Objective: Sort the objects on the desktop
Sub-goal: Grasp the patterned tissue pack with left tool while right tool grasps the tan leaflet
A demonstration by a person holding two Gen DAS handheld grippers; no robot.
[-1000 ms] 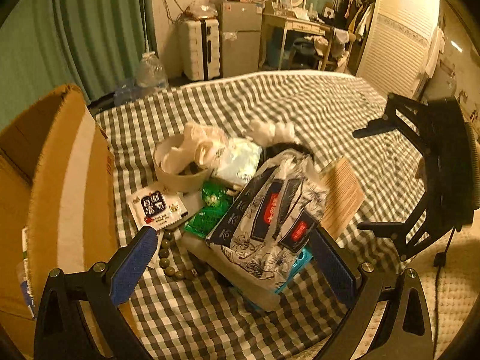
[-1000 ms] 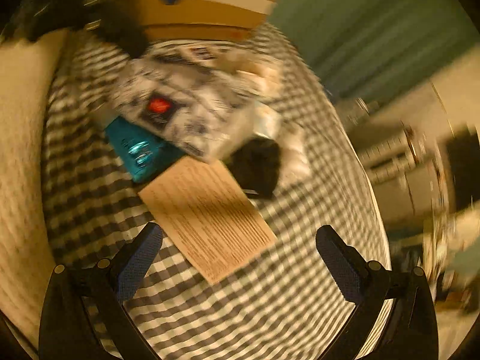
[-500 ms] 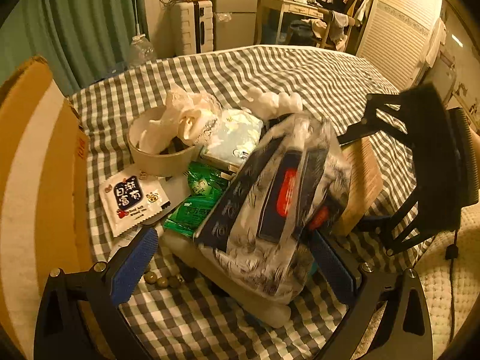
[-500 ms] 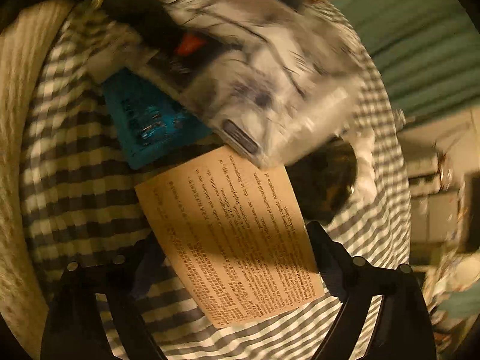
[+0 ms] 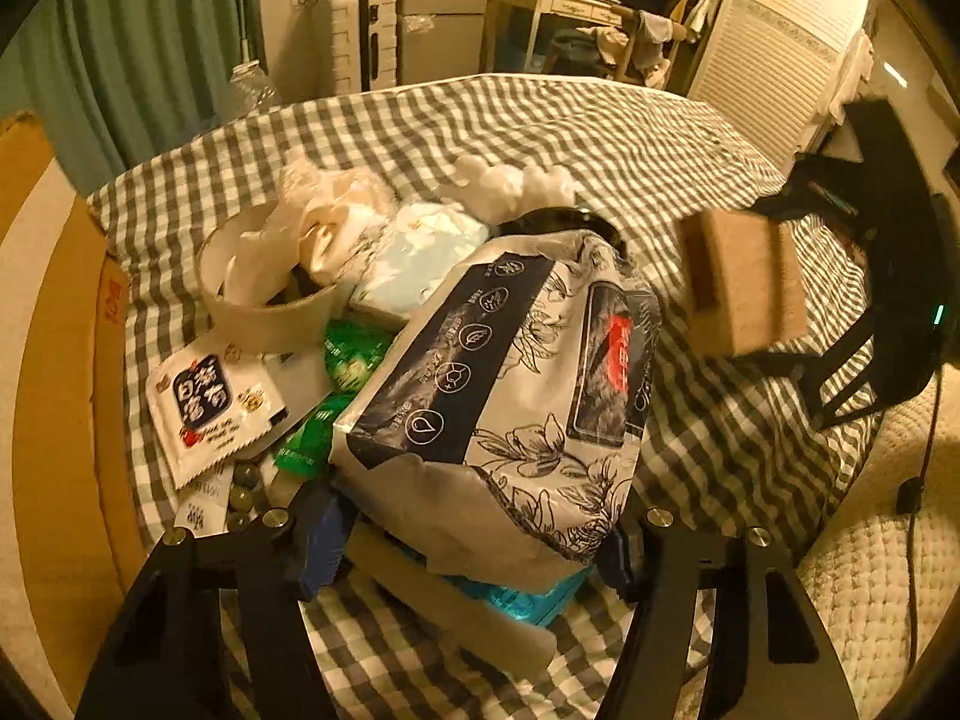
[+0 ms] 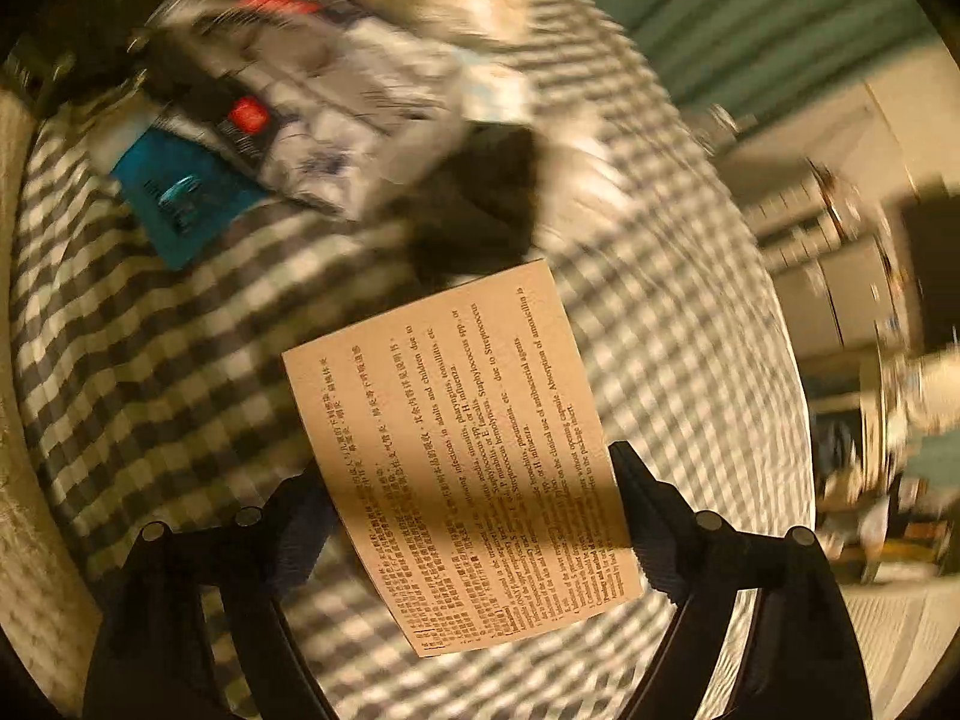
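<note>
Clutter: one heap of desktop objects sits on the grey-and-white checked cloth (image 5: 600,138), toward its near left corner, beside a brown cardboard box (image 5: 54,372).
Left gripper (image 5: 474,534): jaws closing around the black-and-white floral plastic pack (image 5: 510,396); the pads look pressed on its lower end.
Right gripper (image 6: 474,516): jaws closing on the tan printed paper leaflet (image 6: 462,450), gripped at both side edges, lifted off the cloth and away from the heap!
Progress: early, I'd say. Two items in hand, none visibly put away.
Left to do: nearly everything.
Count, packs: one floral pack, one teal flat packet (image 5: 528,597) under it, one white sachet with a dark blue label (image 5: 210,402), green wrappers (image 5: 342,396) I can't count.
Count, others: one beige paper bowl (image 5: 264,306) stuffed with crumpled tissue, one pale blue packet (image 5: 420,258), a few dark beads (image 5: 240,492).
Box: contents hidden from view.
</note>
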